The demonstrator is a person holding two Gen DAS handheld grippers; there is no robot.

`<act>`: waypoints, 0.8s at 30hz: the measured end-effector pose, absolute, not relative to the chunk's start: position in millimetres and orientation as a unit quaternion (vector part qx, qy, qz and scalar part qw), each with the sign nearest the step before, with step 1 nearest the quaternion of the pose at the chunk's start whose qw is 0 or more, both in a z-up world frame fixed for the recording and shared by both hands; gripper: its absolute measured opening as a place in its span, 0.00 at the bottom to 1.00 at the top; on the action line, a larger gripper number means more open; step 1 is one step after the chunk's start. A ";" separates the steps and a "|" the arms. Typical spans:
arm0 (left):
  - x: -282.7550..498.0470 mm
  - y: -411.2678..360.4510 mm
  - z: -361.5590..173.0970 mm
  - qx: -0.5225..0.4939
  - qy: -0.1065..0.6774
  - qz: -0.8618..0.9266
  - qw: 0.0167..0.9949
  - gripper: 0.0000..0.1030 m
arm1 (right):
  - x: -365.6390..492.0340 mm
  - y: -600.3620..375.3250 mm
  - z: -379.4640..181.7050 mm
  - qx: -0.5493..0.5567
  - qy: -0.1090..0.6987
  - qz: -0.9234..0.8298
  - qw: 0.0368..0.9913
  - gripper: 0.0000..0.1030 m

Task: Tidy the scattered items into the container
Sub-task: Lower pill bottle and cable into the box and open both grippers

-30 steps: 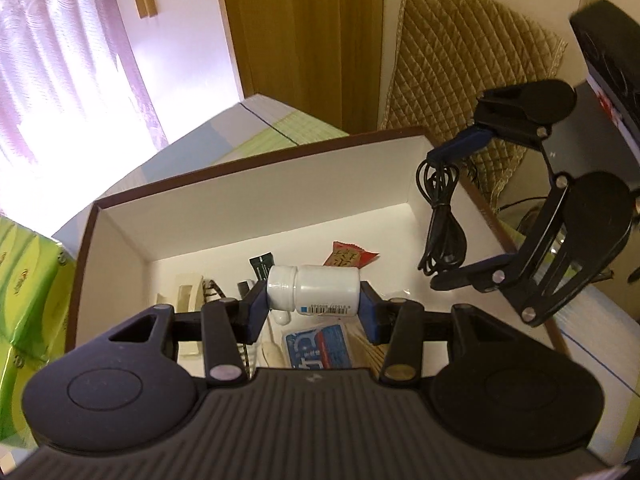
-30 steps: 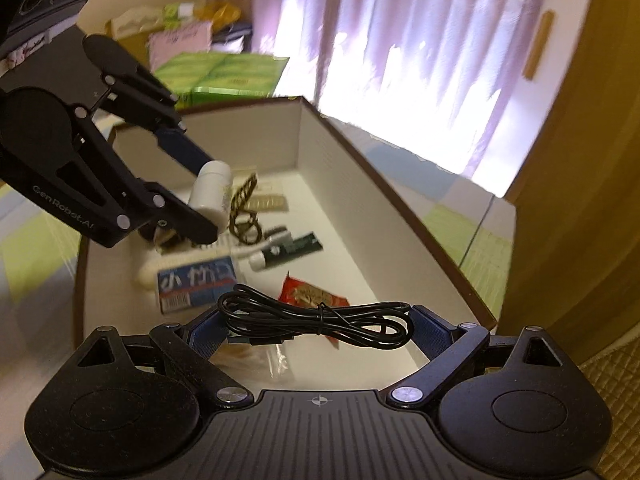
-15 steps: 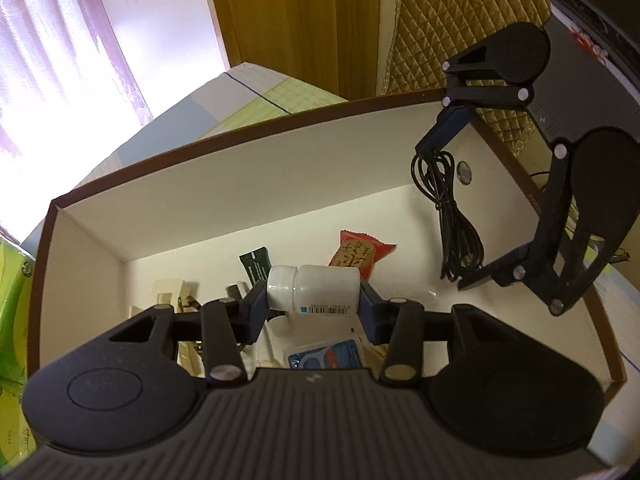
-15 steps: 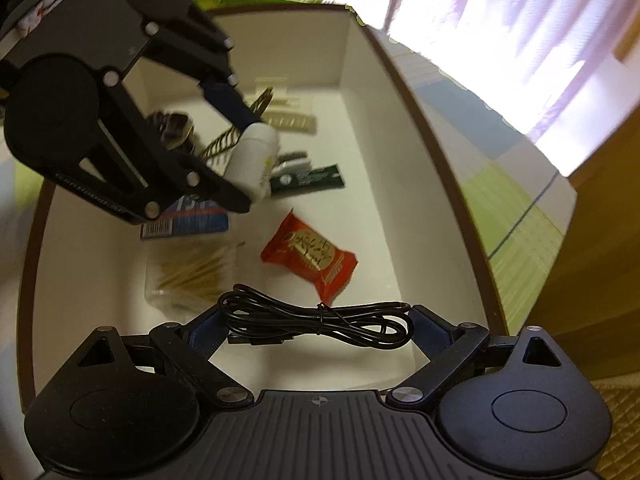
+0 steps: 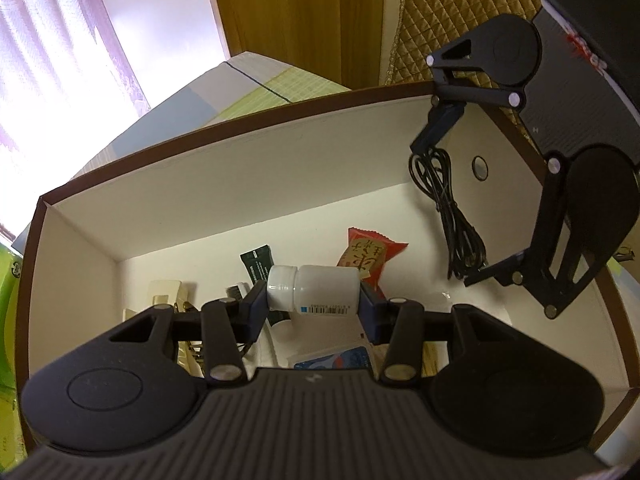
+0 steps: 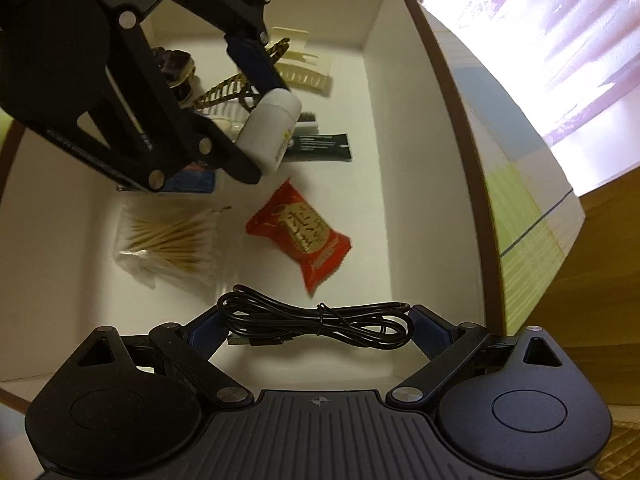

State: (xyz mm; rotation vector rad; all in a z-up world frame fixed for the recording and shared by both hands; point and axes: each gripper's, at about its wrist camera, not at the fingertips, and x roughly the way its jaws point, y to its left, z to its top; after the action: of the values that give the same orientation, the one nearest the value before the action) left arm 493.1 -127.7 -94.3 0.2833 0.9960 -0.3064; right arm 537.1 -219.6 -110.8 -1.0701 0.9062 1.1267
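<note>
My left gripper (image 5: 314, 300) is shut on a white pill bottle (image 5: 316, 290), held sideways above the floor of a white box with a brown rim (image 5: 240, 136). It also shows in the right wrist view (image 6: 270, 130). My right gripper (image 6: 316, 324) is shut on a coiled black cable (image 6: 316, 320), held inside the box near its right end. The cable hangs in the left wrist view (image 5: 448, 208).
In the box lie a red snack packet (image 6: 300, 236), a bag of cotton swabs (image 6: 168, 240), a dark sachet (image 6: 320, 146), a cream hair clip (image 6: 300, 66), a blue-and-white pack (image 5: 340, 358) and a small brush. A quilted cushion (image 5: 452, 12) stands behind.
Both grippers have moved lower into the box, each keeping its item. The right gripper has tilted downward toward the box floor.
</note>
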 end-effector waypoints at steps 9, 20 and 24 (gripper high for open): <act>492.7 -126.0 -98.3 0.134 0.477 -0.145 0.856 0.40 | 538.8 -225.9 -109.6 -0.455 0.391 0.493 0.630 1.00; 492.6 -128.0 -99.2 0.134 0.477 -0.148 0.856 0.40 | 539.0 -230.5 -103.3 -0.450 0.390 0.492 0.635 1.00; 492.6 -129.5 -100.2 0.135 0.478 -0.149 0.855 0.40 | 537.0 -230.7 -103.2 -0.449 0.391 0.490 0.637 1.00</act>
State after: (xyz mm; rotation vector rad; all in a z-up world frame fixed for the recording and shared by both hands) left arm 492.6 -129.5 -100.2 0.2838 1.0051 -0.3130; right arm 537.0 -230.7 -103.2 -1.0251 0.8936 1.1198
